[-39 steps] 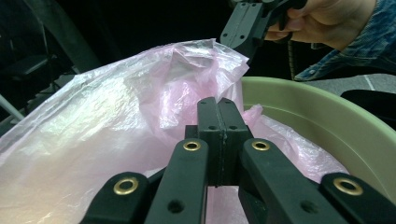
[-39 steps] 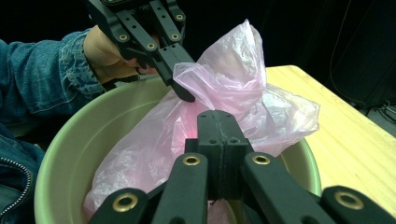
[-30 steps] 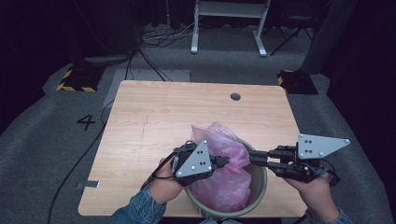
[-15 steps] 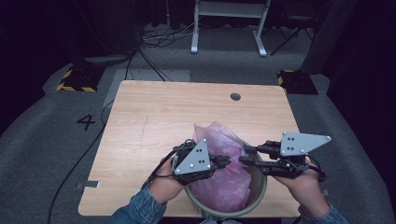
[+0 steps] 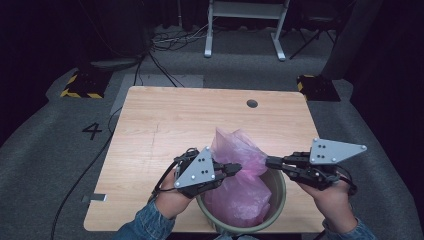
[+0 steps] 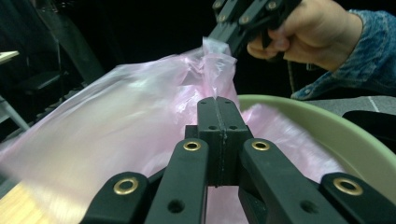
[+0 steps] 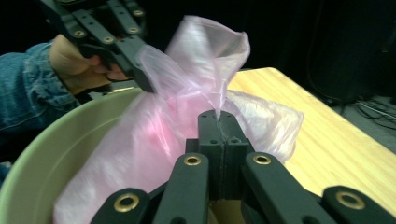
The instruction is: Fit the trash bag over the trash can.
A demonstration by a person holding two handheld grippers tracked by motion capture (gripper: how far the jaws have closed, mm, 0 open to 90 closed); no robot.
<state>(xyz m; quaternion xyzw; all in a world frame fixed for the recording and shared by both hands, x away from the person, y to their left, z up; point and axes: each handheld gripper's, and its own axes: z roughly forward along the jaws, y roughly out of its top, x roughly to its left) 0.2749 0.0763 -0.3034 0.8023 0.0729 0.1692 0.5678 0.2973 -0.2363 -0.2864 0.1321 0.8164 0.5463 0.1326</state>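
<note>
A pink plastic bag [image 5: 239, 145] sits in a pale green bin [image 5: 281, 200] at the table's near edge, its top bunched up above the rim. My left gripper [image 5: 237, 168] is shut on the bag's film from the left, and its jaws have just been closing. My right gripper [image 5: 268, 161] is shut on the film from the right, its jaws also just closed. In the left gripper view the jaws [image 6: 218, 101] meet with pink film [image 6: 130, 107] pinched between them. The right gripper view shows the same pinch [image 7: 218, 114] under the bag's raised top [image 7: 205, 51].
The wooden table [image 5: 165, 125] stretches bare beyond the bin, with a round cable hole [image 5: 252, 103] at the far right. Cables and a white frame [image 5: 245, 20] lie on the grey floor behind. The bin's rim [image 6: 327, 135] curves close under both grippers.
The right gripper slid left toward the bag, then eased back to the right a little with the film. The left hand has stayed in place.
</note>
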